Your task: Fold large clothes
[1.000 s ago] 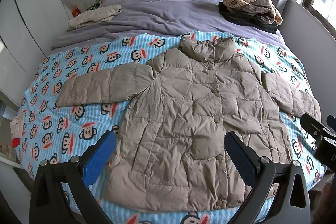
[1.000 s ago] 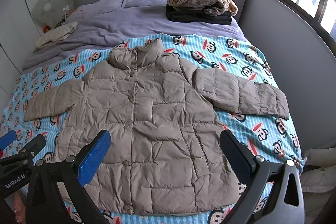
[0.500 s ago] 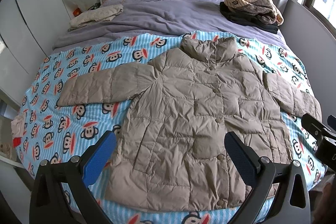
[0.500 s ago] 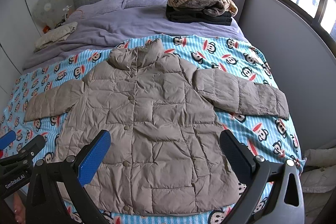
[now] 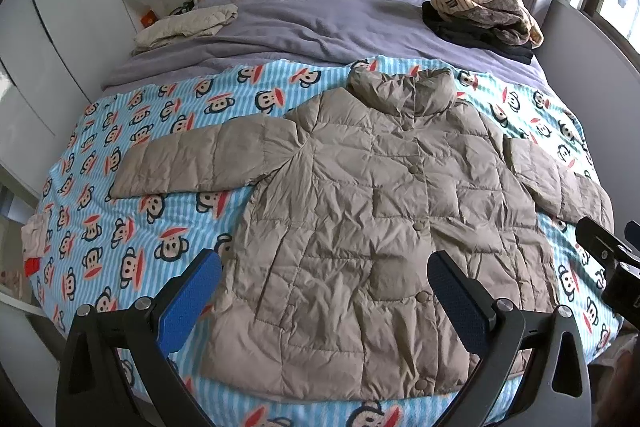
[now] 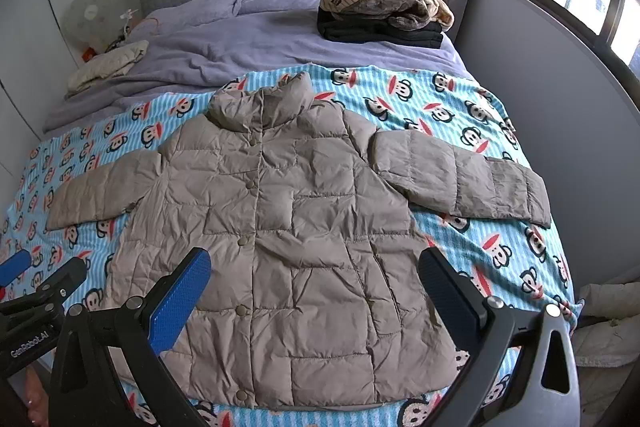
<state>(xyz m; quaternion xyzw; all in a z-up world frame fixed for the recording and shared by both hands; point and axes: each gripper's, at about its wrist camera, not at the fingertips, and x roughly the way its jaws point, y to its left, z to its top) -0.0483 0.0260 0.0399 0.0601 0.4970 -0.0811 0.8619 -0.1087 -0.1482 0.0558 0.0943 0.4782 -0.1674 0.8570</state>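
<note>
My left gripper [image 5: 324, 279] and right gripper [image 6: 314, 277], jaws apart, hover above the beige quilted puffer jacket [image 5: 384, 211] lying flat mid-frame.

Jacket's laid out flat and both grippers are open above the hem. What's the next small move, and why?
Probably bring the left gripper out to the cuff of the left sleeve to fold it inward. The puffer jacket lies flat, buttoned, with both sleeves spread on the monkey-print blanket. The right gripper is open too, and neither holds any fabric, so sleeves likely come first.
</note>
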